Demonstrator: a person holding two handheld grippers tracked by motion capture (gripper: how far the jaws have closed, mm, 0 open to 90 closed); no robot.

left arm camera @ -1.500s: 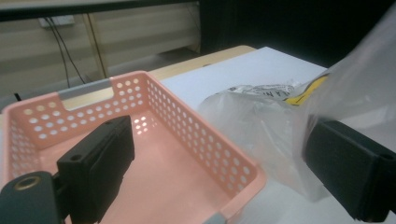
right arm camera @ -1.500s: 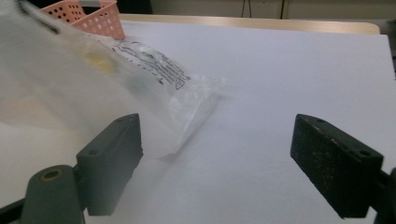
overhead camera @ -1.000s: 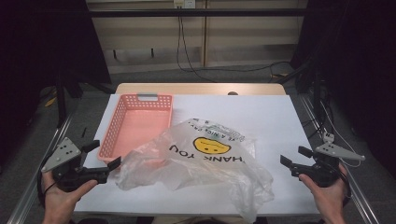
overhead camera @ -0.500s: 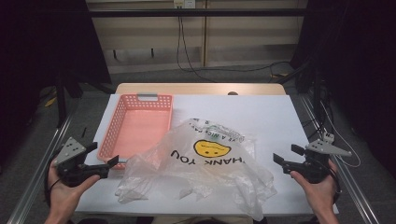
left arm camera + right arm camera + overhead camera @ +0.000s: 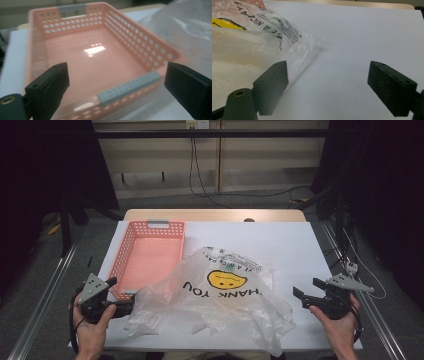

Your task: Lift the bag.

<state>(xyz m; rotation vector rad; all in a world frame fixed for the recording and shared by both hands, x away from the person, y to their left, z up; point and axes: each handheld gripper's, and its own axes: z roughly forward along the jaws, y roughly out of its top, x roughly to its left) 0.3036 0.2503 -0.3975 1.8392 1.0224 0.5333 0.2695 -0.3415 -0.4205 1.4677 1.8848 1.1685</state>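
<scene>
- Bag (image 5: 220, 295) lies crumpled mid-table, its edge over the basket (image 5: 150, 255) corner.
- Left gripper (image 5: 127, 307) and right gripper (image 5: 307, 295) both gape, holding nothing.
- Likely light, limp, slippery (pinch a bunched edge).

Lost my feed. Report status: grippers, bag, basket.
Left gripper open at the plastic bag's near-left edge. Right gripper open, just off the bag. Pink basket empty, bag overlapping its near corner.

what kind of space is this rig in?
Probably a lab or data-collection setup rather than a home: a table covered in white, a metal rail along its side, loose cables on the floor and dark curtains at the sides.
</scene>
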